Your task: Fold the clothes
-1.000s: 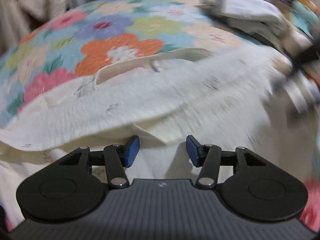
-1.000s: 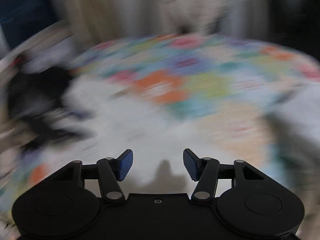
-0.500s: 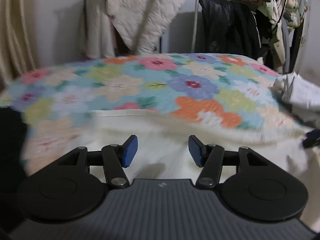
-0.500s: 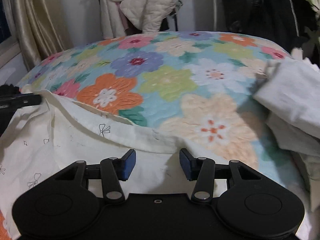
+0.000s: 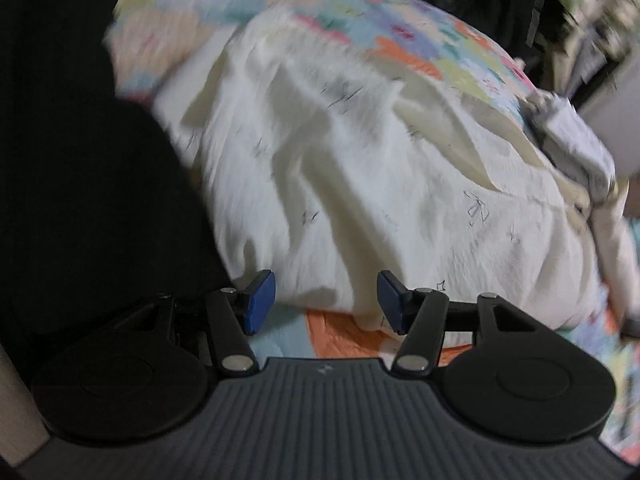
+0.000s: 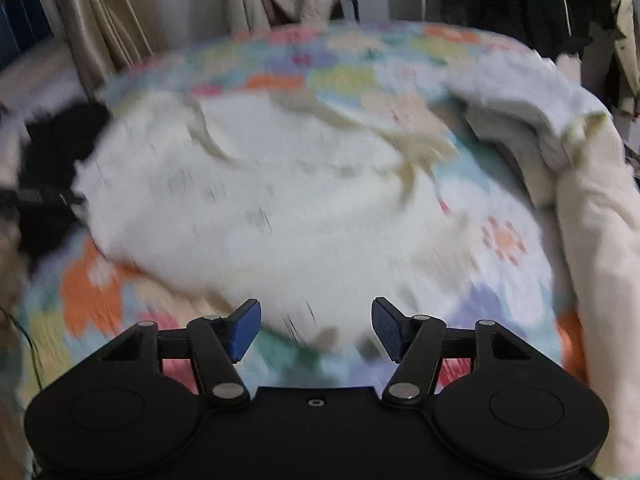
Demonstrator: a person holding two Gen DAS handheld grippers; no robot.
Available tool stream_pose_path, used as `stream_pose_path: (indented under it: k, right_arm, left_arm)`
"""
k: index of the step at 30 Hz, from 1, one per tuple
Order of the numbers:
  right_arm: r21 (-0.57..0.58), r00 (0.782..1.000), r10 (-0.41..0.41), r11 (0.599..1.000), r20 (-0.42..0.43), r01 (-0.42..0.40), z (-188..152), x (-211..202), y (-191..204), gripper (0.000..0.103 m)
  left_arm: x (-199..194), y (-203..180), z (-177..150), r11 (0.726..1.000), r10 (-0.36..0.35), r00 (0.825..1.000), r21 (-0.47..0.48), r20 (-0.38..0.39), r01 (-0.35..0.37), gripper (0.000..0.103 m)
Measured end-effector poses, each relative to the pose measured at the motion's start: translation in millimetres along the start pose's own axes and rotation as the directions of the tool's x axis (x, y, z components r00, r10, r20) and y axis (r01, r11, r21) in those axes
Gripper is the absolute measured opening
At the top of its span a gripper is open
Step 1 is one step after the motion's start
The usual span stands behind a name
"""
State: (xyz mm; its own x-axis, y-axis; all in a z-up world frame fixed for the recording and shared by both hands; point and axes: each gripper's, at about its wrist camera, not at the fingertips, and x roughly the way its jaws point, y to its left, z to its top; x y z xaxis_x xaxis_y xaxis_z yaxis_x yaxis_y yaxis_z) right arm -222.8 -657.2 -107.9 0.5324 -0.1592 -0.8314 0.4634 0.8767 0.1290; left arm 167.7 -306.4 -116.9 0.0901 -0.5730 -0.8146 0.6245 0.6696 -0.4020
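A cream-white garment with small dark prints (image 5: 360,168) lies crumpled on the flowered bedspread (image 5: 432,60). It also shows in the right wrist view (image 6: 272,208), blurred by motion. My left gripper (image 5: 326,302) is open and empty at the garment's near hem. My right gripper (image 6: 316,328) is open and empty, just short of the garment's near edge. The other gripper's tip (image 6: 36,196) shows at the garment's left edge in the right wrist view.
A pile of pale folded clothes (image 6: 552,120) sits at the right of the bed, also seen in the left wrist view (image 5: 572,136). A black mass (image 5: 80,160) fills the left. Curtains (image 6: 96,20) and hanging clothes (image 6: 560,8) stand behind the bed.
Both grippers have pulled back and tilted down toward the bed. The garment now lies loose and crumpled in front of them. Both stay open.
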Motion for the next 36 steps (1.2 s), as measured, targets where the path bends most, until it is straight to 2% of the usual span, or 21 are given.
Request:
stream_pose_path:
  k: [2, 3, 4, 5, 7, 10, 12, 13, 15, 16, 18, 20, 23, 27, 29, 30, 31, 32, 33, 34, 36]
  right_arm:
    - [0.063, 0.999, -0.047, 0.997, -0.023, 0.049, -10.3, -8.5, 4.1, 0.066]
    - [0.106, 0.999, -0.028, 0.994, -0.039, 0.032, -16.4, -18.3, 8.6, 0.066]
    - [0.148, 0.998, -0.011, 0.989, -0.054, 0.019, -22.2, -27.9, 13.3, 0.062]
    - [0.187, 0.996, -0.024, 0.982, -0.084, 0.040, -22.7, -36.5, 20.4, 0.062]
    - [0.178, 0.989, -0.038, 0.982, -0.146, 0.064, -14.6, -54.0, 43.2, 0.060]
    - [0.091, 0.988, -0.106, 0.989, -0.112, 0.117, -4.5, -81.5, 77.9, 0.063]
    - [0.201, 0.995, -0.053, 0.977, -0.083, 0.069, -3.4, -74.4, 75.2, 0.065]
    - [0.273, 0.999, -0.004, 0.962, -0.048, 0.017, -7.2, -63.3, 67.3, 0.067]
    - [0.456, 0.996, 0.090, 0.886, 0.011, -0.085, -21.8, -22.3, 40.0, 0.069]
    - [0.572, 0.988, 0.140, 0.806, 0.059, -0.149, -33.0, 1.5, 26.0, 0.069]
    - [0.746, 0.962, 0.216, 0.611, 0.165, -0.265, -58.9, 40.4, 4.5, 0.069]
    - [0.846, 0.927, 0.258, 0.393, 0.273, -0.359, -86.9, 70.8, -11.4, 0.069]
    - [0.885, 0.926, 0.165, 0.279, 0.339, -0.373, -100.1, 82.2, -24.6, 0.069]
    - [0.894, 0.934, 0.007, 0.287, 0.358, -0.345, -92.8, 91.7, -34.9, 0.072]
    - [0.891, 0.922, -0.029, 0.270, 0.387, -0.366, -89.6, 106.6, -42.1, 0.075]
    - [0.883, 0.920, -0.029, 0.296, 0.390, -0.365, -83.1, 110.8, -42.3, 0.075]
    - [0.874, 0.919, -0.029, 0.323, 0.394, -0.364, -76.4, 114.8, -42.3, 0.067]
    - [0.854, 0.916, -0.031, 0.376, 0.400, -0.360, -67.8, 114.8, -40.4, 0.043]
    - [0.837, 0.922, -0.034, 0.433, 0.385, -0.334, -58.1, 112.9, -40.3, 0.022]
    - [0.815, 0.920, -0.056, 0.486, 0.388, -0.314, -47.9, 103.4, -42.8, 0.009]
    - [0.745, 0.881, -0.097, 0.581, 0.463, -0.328, -29.6, 68.7, -48.7, 0.009]
  left_arm:
    - [6.9, 8.8, -0.5, 0.997, -0.042, 0.999, -0.060, -0.009, 0.041, 0.056]
    - [10.3, 12.5, -0.3, 0.995, -0.051, 0.999, -0.082, -0.005, 0.050, 0.056]
    - [16.6, 15.2, 1.1, 0.995, -0.048, 0.999, -0.091, -0.007, 0.047, 0.056]
    - [26.7, 17.7, 1.6, 0.994, -0.035, 0.999, -0.104, -0.023, 0.033, 0.056]
    - [44.0, 20.6, 1.9, 0.993, -0.014, 0.999, -0.116, -0.042, 0.009, 0.056]
    - [47.7, 7.0, 2.1, 0.996, 0.022, 1.000, -0.085, -0.006, -0.022, 0.060]
    - [49.5, -0.5, 0.5, 0.996, 0.042, 0.999, -0.074, 0.001, -0.042, 0.061]
    - [47.8, -2.1, 0.5, 0.996, 0.048, 0.999, -0.072, -0.004, -0.048, 0.061]
    - [43.3, -4.9, 2.4, 0.995, 0.056, 0.998, -0.078, -0.031, -0.058, 0.061]
    - [39.2, -2.5, 3.0, 0.994, 0.051, 0.998, -0.096, -0.041, -0.055, 0.061]
    - [30.8, 2.7, 4.3, 0.990, 0.041, 0.997, -0.132, -0.060, -0.049, 0.061]
    - [25.3, 7.5, 2.3, 0.983, 0.036, 0.997, -0.178, -0.075, -0.049, 0.061]
    - [21.7, 14.3, -6.1, 0.964, 0.035, 0.995, -0.260, -0.092, -0.058, 0.062]
    - [30.9, 30.4, -10.6, 0.910, 0.011, 1.000, -0.414, 0.019, -0.002, 0.070]
    - [35.0, 33.2, -10.7, 0.887, 0.030, 0.997, -0.462, 0.076, 0.008, 0.067]
    - [37.0, 34.6, -10.7, 0.874, 0.041, 0.994, -0.486, 0.103, 0.014, 0.041]
    - [37.1, 29.5, -8.7, 0.887, 0.059, 0.992, -0.461, 0.111, -0.001, 0.015]
    - [37.2, 24.3, -6.7, 0.900, 0.077, 0.990, -0.435, 0.119, -0.018, 0.005]
    - [34.3, 18.6, -6.2, 0.911, 0.088, 0.987, -0.413, 0.132, -0.026, 0.005]
    - [29.8, 11.8, -6.5, 0.923, 0.076, 0.987, -0.384, 0.143, -0.015, 0.005]
    - [20.1, 2.3, -10.8, 0.944, 0.060, 0.989, -0.330, 0.138, -0.011, 0.005]
